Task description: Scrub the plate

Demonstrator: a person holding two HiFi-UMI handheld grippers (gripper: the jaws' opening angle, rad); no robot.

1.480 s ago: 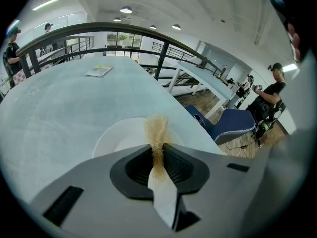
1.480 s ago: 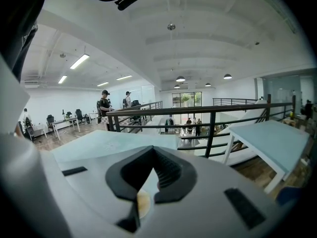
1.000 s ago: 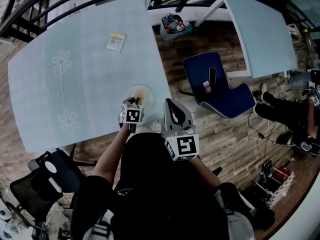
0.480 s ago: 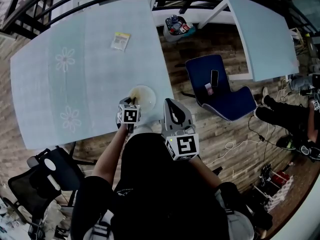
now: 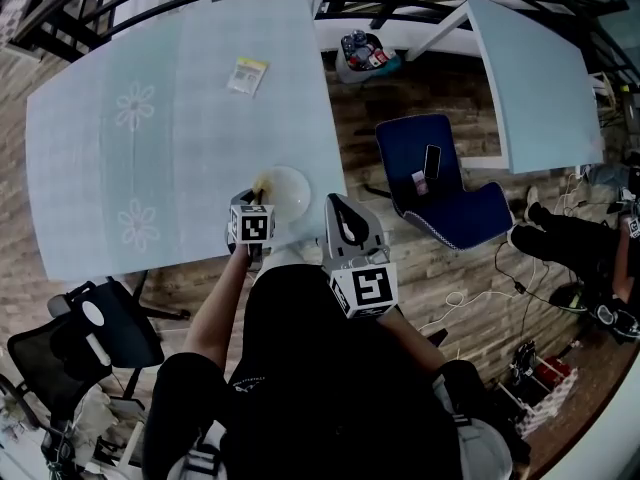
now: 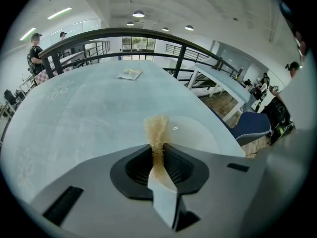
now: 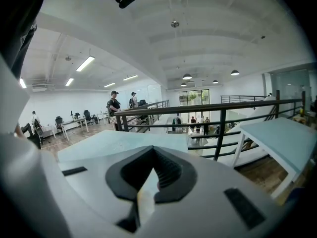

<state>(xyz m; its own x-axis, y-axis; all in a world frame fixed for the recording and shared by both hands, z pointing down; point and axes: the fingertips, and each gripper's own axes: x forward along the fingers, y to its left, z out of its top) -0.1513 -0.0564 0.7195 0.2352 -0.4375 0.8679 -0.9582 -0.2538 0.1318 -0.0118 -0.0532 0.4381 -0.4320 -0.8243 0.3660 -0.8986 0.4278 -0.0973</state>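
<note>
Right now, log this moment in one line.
left gripper: shut on scrub pad, at plate | right gripper: shut, empty, off the table | plate: near table edge

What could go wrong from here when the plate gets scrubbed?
1. The plate lies near the table edge and nothing steadies it: the right claw is shut, empty and pointed away. A hard stroke might push the plate off.
2. The left claw pinches only a thin part of the scrubber, which might slip out under pressure.
</note>
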